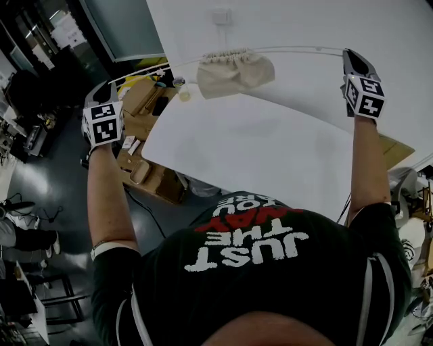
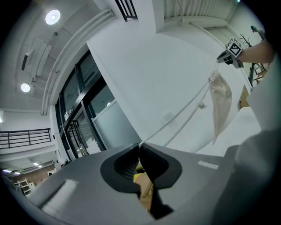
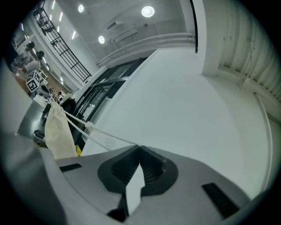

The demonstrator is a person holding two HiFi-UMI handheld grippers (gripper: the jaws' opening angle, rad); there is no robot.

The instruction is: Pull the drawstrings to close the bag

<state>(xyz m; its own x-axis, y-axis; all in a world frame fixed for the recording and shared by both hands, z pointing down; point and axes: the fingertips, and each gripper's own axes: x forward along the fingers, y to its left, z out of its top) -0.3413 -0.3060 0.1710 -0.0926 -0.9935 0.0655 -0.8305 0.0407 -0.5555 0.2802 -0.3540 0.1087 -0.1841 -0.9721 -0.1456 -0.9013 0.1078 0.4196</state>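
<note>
A cream cloth bag (image 1: pixel 233 71) hangs in the air over the white table (image 1: pixel 270 155), its mouth gathered into tight puckers. White drawstrings run out of it to both sides. The left drawstring (image 1: pixel 149 69) ends in my left gripper (image 1: pixel 111 85), which is shut on it beyond the table's left edge. The right drawstring (image 1: pixel 298 48) ends in my right gripper (image 1: pixel 347 53), also shut on it. In the left gripper view the cords (image 2: pixel 184 112) stretch from the closed gripper (image 2: pixel 139 145) to the bag (image 2: pixel 221 103). The right gripper view shows the same: gripper (image 3: pixel 140 147), cords (image 3: pixel 109 137), bag (image 3: pixel 59 132).
Brown cardboard boxes (image 1: pixel 145 101) lie on the dark floor left of the table. A small yellow object (image 1: pixel 184 94) sits near the table's far left corner. A wall socket (image 1: pixel 221 17) is on the white wall behind. Chairs and cables stand at the far left.
</note>
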